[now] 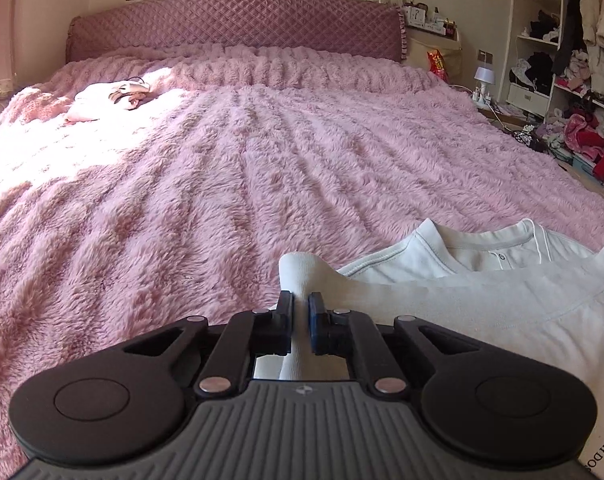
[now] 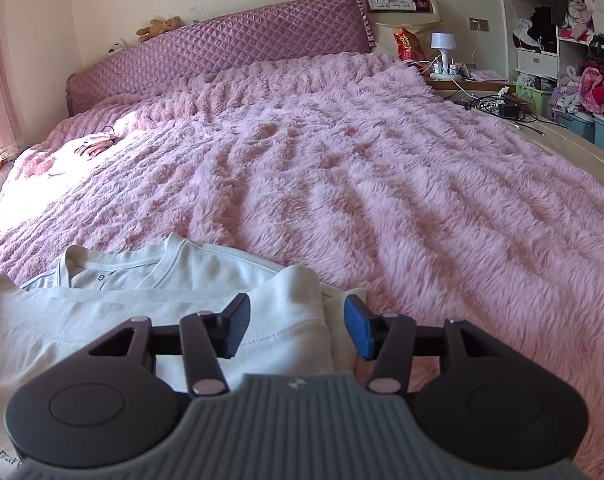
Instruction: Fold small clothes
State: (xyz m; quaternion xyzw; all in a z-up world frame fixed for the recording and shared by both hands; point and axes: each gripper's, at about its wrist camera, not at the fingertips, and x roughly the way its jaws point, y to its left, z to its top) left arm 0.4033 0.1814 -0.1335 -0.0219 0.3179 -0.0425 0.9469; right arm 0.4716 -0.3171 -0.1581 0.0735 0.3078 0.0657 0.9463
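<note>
On a fluffy pink bedspread [image 1: 221, 168], a white shirt [image 1: 502, 304] lies folded, collar away. Left gripper [image 1: 300, 304] pinches its left corner; right gripper [image 2: 297, 332], spread, straddles its right corner.

Shirt [image 2: 101, 320] smooth matt cotton; blanket [image 1: 221, 180] shaggy plush; headboard [image 1: 237, 24] quilted, glossy.

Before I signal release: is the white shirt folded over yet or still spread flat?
Partly folded. The white shirt's lower part lies doubled over toward the collar; the left gripper is pinched on one corner, and the right gripper is open.
</note>
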